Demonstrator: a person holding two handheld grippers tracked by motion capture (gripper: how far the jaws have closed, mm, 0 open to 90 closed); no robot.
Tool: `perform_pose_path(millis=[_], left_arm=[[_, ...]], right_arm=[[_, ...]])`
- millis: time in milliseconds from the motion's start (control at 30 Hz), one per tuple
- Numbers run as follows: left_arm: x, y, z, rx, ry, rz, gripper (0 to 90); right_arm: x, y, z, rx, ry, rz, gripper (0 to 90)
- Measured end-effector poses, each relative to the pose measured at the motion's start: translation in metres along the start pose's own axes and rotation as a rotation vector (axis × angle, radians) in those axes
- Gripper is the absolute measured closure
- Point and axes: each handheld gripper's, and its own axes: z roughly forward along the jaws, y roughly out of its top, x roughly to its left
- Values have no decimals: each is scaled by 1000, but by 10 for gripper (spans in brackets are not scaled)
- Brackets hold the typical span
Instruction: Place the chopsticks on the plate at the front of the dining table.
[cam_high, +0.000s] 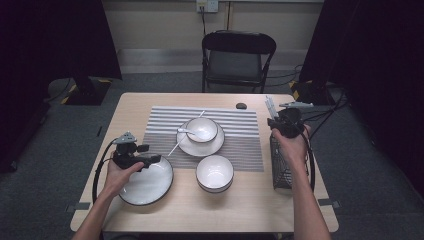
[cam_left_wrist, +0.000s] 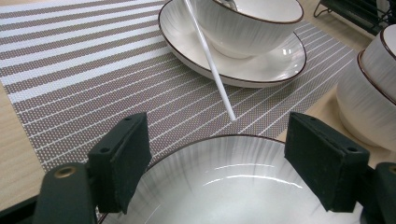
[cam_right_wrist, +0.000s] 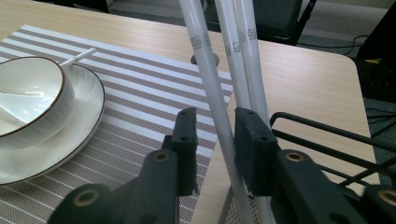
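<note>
A pale, matt wood grain is shown by the table (cam_high: 125, 107). On it, the striped mat (cam_high: 240, 145) looks coarsely woven and dull. Beside the mat, the plate (cam_left_wrist: 224, 186) and bowls (cam_high: 214, 172) appear as glossy glazed ceramic. The white chopsticks (cam_right_wrist: 210, 84) look like smooth plastic; the basket (cam_high: 281, 165) beneath them is black wire mesh.

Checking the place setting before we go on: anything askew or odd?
One white chopstick lies alone, slanting off the saucer onto the striped mat, its tip near the big plate. The other chopsticks stand in the wire holder.
</note>
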Motion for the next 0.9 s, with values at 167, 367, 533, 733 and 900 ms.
perform_pose_path(millis=[167,367,533,733,900], left_arm=[[0,0,0,0,0,1,221],[-1,1,1,1,0,6,223],[0,0,0,-2,2,-2,224],[1,1,-1,-5,4,-1,225],[2,1,-3,-12,11,-7,226]], right_arm=[[0,0,-5,9,17,-11,755],[2,-2,-7,25,27,-11,720],[3,-3,-5,52,16,-33,766],[4,-3,-8,33,6,-47,797],[3,0,-14,-15,3,-38,820]])
